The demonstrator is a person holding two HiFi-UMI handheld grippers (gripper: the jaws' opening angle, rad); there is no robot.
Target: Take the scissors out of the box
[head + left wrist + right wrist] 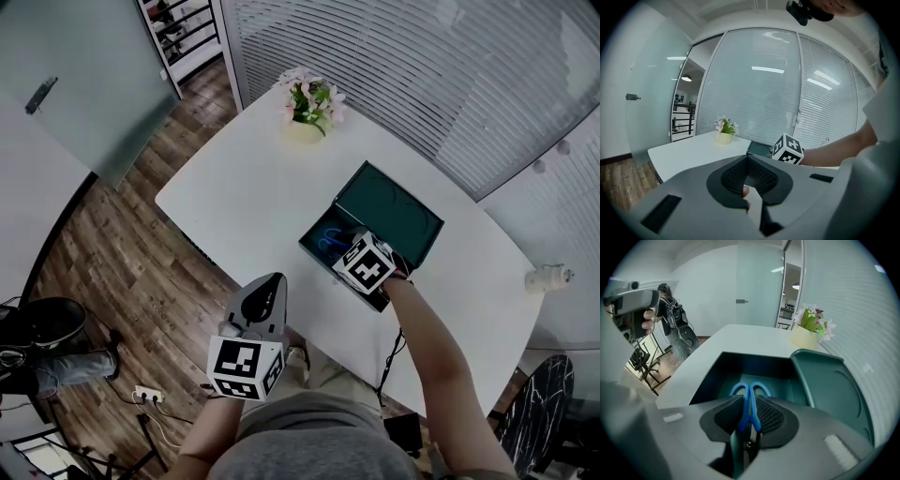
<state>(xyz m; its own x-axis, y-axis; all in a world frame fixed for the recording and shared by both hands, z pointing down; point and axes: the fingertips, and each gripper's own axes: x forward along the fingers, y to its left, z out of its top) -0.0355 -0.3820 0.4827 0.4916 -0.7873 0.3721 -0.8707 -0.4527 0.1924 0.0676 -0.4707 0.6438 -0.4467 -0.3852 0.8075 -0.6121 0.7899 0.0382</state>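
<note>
scissors: blue-handled scissors (pixel 750 392) were down inside the box (pixel 740 363), loops pointing away from the right gripper, not lifted clear

box: dark green, sat open on the white tabletop (pixel 244 197), toward the side nearest the person

lid: the lid (pixel 834 390) was swung back and tilted up on the right of the box in the right gripper view

right gripper: the right gripper (pixel 749 404) was reaching steeply down into the box with its marker cube over the near wall

right jaws: clenched on the scissors just below the loops, with a pad looking pressed against each side of the blue shank

left gripper: the left gripper (pixel 267 281) was held back by the person's body, off the tabletop edge and well apart from the box

left jaws: pinched together at the tips and nothing gripped between them, as far as the left gripper view showed

flowers: a small pot of pink flowers (pixel 307 108) stood at the far end of the tabletop, well apart from the box

floor: wood-plank floor (pixel 122 253) ran along the left of the tabletop in the head view
</note>
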